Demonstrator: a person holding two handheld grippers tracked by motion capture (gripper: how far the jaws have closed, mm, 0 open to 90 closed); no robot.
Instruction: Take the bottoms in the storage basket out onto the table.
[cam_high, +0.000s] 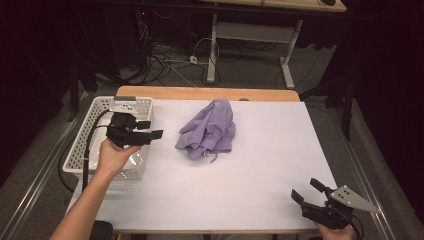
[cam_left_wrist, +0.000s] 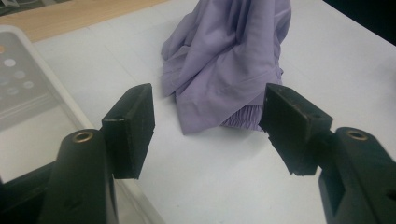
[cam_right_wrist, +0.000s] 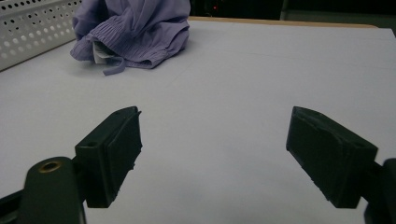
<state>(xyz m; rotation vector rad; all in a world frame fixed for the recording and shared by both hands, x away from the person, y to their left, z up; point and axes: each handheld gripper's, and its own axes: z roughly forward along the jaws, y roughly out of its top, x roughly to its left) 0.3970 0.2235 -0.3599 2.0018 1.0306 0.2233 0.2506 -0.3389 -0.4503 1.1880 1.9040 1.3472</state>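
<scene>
Purple garment (cam_high: 208, 129) crumpled beside white basket (cam_high: 95, 120), outside it.

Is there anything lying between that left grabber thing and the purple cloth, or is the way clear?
Nothing visible stands in the way. The left hand-held gripper is open over the basket's edge, and bare white table runs from its jaws to the crumpled purple cloth.

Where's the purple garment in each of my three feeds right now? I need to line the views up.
High view: purple garment crumpled at table centre, right of the white basket.
Left gripper view: top centre, just beyond the open fingers.
Right gripper view: top left, far off.
Shared landmark: the basket, beside the garment.
</scene>
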